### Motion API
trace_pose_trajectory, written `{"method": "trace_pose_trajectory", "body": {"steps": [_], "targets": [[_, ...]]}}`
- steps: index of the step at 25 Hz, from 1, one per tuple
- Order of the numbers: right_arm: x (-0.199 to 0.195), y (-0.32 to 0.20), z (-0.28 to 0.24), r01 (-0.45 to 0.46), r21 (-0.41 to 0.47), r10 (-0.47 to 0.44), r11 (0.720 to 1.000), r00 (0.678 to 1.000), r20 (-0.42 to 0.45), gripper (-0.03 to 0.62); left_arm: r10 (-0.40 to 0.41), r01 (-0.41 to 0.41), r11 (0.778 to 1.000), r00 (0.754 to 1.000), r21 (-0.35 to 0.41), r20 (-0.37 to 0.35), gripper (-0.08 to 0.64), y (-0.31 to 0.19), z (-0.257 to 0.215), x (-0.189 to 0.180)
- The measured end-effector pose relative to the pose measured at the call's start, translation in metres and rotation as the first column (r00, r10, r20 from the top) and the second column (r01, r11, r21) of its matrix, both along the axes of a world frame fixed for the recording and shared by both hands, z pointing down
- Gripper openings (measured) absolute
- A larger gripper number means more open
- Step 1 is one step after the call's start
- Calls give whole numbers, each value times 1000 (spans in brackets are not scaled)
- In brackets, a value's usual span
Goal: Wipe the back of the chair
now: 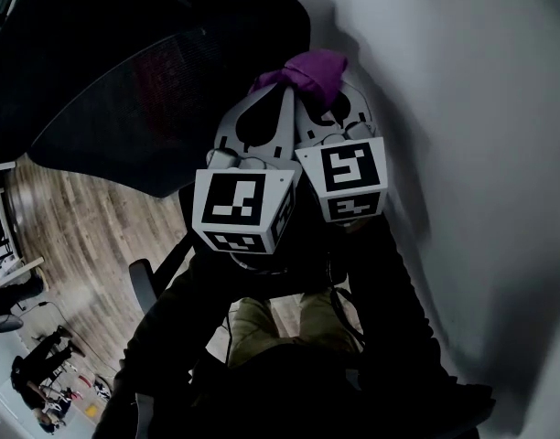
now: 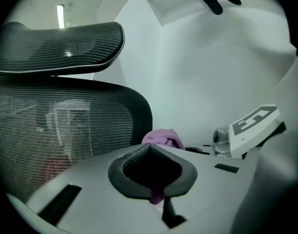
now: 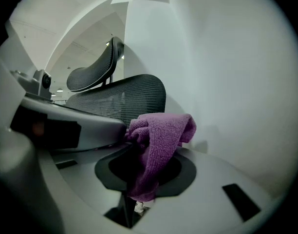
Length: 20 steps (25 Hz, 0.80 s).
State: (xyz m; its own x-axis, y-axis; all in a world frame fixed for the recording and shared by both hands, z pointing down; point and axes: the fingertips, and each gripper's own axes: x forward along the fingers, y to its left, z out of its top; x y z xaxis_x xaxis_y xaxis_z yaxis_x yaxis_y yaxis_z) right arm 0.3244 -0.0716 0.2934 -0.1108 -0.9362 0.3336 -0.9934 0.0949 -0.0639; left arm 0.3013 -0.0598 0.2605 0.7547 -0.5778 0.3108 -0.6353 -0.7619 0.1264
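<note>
my right hand-held gripper (image 3: 139, 143) was clamped on the purple cloth (image 3: 161, 135), which bunched over its tip and hung down between the jaws. my left hand-held gripper (image 2: 149, 149) sat just beside it, jaws together, with a sliver of the cloth in the seam. the chair back (image 2: 66, 126), black mesh, stood near on the left, by the white wall (image 1: 463, 108).

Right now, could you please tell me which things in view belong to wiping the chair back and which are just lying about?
For the job: cloth, pinched in the right tongs and, it seems, the left tongs; chair back.
Just about: headrest; clutter on the floor.
</note>
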Motion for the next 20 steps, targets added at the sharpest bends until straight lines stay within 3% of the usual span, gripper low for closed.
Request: {"method": "trace_pose_trajectory", "body": {"steps": [20], "targets": [[-4, -2, -7, 5, 2, -5, 1000, 1000, 13, 91, 6, -6, 1000, 1000, 5, -21, 9, -1, -8, -2]]}}
